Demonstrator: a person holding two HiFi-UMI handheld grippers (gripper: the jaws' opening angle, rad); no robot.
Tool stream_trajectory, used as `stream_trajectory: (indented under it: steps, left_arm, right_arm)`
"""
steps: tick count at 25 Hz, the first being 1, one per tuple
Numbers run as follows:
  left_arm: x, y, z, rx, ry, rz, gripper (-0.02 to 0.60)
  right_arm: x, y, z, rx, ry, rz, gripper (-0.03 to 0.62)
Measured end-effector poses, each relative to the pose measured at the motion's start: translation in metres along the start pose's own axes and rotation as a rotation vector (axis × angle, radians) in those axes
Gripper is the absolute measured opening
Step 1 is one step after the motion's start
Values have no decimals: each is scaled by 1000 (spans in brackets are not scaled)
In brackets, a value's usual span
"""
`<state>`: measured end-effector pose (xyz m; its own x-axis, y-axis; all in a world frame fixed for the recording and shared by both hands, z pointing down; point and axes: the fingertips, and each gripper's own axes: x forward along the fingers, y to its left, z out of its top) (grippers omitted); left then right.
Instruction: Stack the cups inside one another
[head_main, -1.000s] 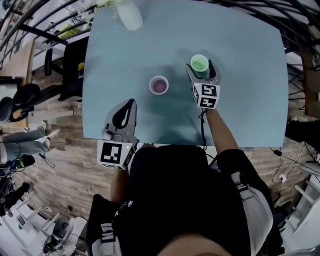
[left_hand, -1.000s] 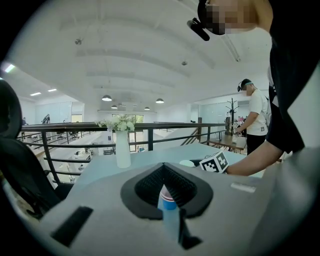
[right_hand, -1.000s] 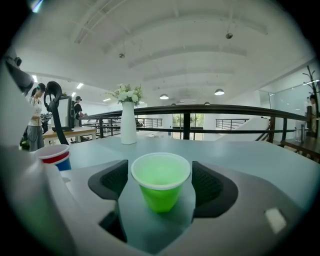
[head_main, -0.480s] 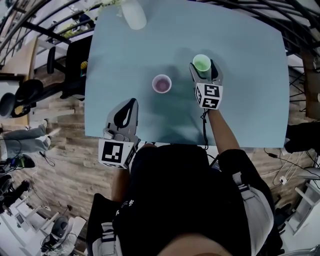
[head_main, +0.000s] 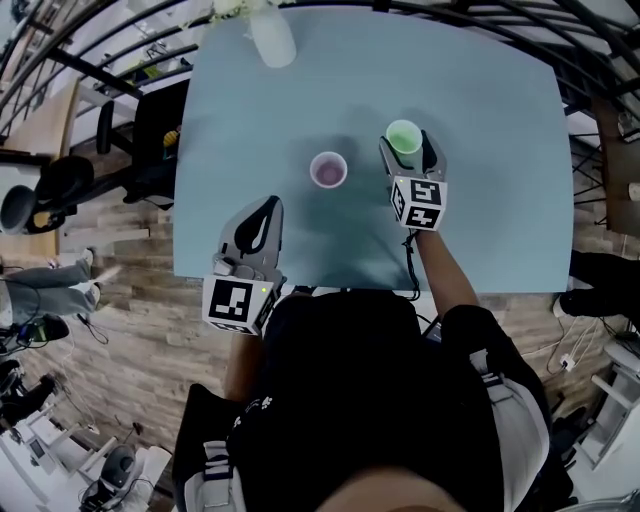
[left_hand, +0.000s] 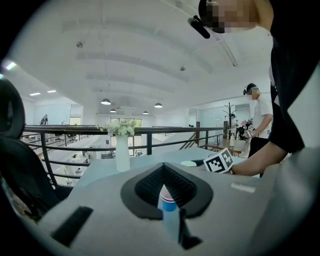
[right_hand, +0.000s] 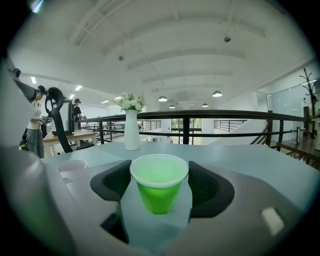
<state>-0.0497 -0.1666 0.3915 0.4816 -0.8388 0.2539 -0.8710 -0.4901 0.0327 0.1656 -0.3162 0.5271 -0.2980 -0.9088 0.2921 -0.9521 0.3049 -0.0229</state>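
Note:
A green cup (head_main: 404, 134) stands upright between the jaws of my right gripper (head_main: 406, 142), right of the table's middle. In the right gripper view the green cup (right_hand: 159, 187) fills the gap and its white rim touches both black pads (right_hand: 204, 182), so the right gripper (right_hand: 159, 192) is shut on it. A purple cup (head_main: 328, 170) stands alone on the table to its left, also showing as the purple cup (right_hand: 72, 164) at the left. My left gripper (head_main: 266, 206) hovers over the table's near edge, jaws together and empty. Through its slit the purple cup (left_hand: 168, 199) shows ahead.
The light blue table (head_main: 480, 200) carries a white vase with flowers (head_main: 270, 38) at its far left. A black railing (right_hand: 210, 116) runs behind it. An office chair (head_main: 60, 185) and people stand on the wooden floor to the left, with the table's near edge (head_main: 340, 285) at my body.
My right gripper and the green cup have shifted slightly nearer the purple cup. The left gripper holds its place.

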Motion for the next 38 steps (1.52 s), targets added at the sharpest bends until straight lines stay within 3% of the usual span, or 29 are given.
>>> stream_trajectory:
  steps: [10,23,38]
  left_arm:
    - [-14,9,9,2,-47,-21,-14]
    - [-41,25,10,-15,-78,3,-14]
    - [-68,43,1,-26,-74,30,-14]
  right_arm:
    - [-23,34,33,4,-57,47,371]
    - [-37,104,74,-10,-138,173,371]
    - [-39,164,57,-54,-109,271,371]
